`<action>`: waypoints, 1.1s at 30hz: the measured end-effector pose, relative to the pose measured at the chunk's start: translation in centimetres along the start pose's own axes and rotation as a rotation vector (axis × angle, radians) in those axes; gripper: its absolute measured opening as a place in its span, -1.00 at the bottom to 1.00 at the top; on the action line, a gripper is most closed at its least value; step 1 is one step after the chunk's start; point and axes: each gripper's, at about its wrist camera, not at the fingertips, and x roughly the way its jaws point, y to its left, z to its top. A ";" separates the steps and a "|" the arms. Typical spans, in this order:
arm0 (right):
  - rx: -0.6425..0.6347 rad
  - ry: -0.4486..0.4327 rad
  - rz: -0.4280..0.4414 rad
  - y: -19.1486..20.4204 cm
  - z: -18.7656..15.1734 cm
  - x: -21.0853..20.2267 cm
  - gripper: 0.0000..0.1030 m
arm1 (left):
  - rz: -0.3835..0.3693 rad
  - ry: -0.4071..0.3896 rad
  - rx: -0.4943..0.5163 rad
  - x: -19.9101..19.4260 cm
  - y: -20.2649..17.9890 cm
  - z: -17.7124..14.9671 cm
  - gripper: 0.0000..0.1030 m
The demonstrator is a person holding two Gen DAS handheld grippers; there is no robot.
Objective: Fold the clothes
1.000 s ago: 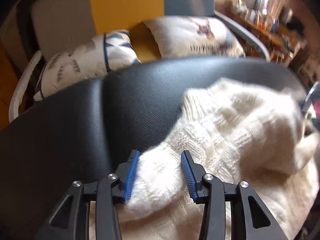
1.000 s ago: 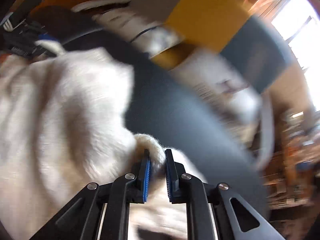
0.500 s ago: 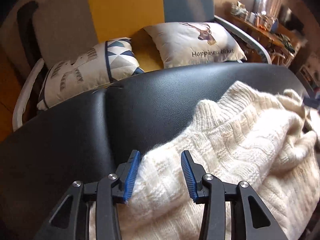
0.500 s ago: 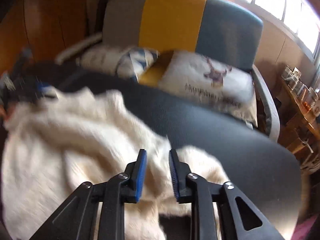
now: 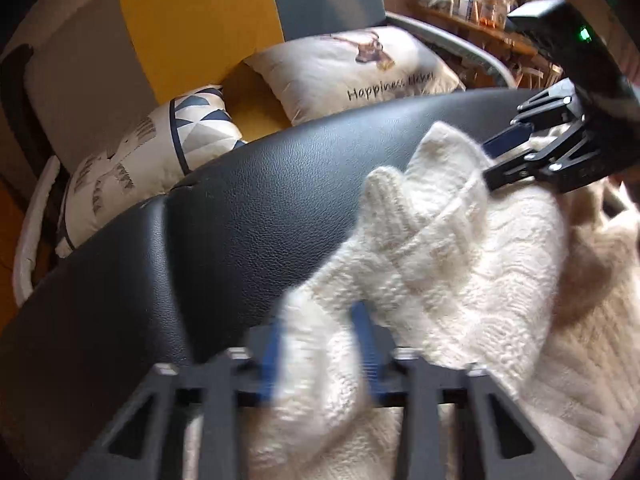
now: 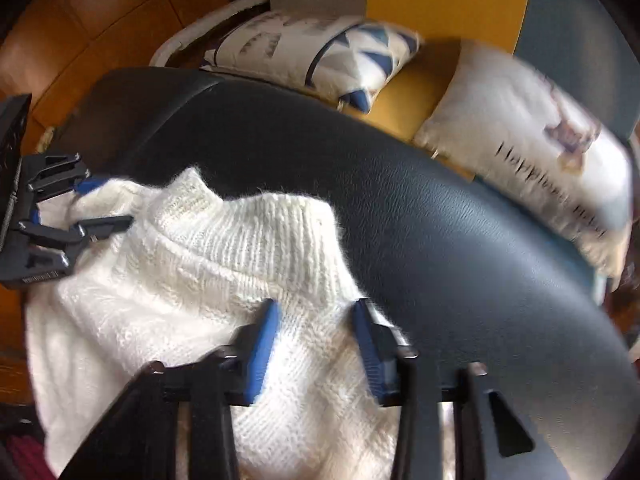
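A cream knitted sweater (image 6: 192, 276) lies bunched on a black leather-textured surface (image 6: 440, 248), its ribbed collar turned toward the far edge. No container shows in either view; the sweater rests directly on the black surface. In the left wrist view the left claw (image 5: 320, 344) is blurred by motion, its blue pads standing a moderate width apart with a fold of the sweater (image 5: 440, 264) rising between them; whether the pads actually press on the knit cannot be told through the blur. In the right wrist view the right claw (image 6: 316, 344) is spread wide, its blue pads set on either side of the sweater's near part, the fabric lying between them without being pinched. The right claw (image 5: 520, 152) also appears at the upper right of the left view, reaching in over the far side of the sweater with its fingers pointing left. The left claw (image 6: 84, 208) shows at the left edge of the right view, against the sweater's edge. Behind the surface stands a sofa (image 5: 192, 16) with grey, yellow and blue panels, holding a triangle-patterned cushion (image 5: 160, 152) and a deer-print cushion (image 5: 360, 60).
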 end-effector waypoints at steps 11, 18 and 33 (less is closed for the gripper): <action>0.141 -0.054 -0.317 -2.8 -1.2 -0.7 -0.93 | 0.161 -0.045 -0.081 3.3 1.9 4.9 -0.76; 0.304 -0.214 -0.131 -3.4 -6.0 -6.8 -0.63 | 0.098 -0.060 -0.222 -1.0 4.6 4.7 -0.66; 0.327 -0.051 -0.040 5.4 -26.8 -11.8 -0.56 | -0.358 0.022 -0.675 -15.8 3.0 -22.0 -0.55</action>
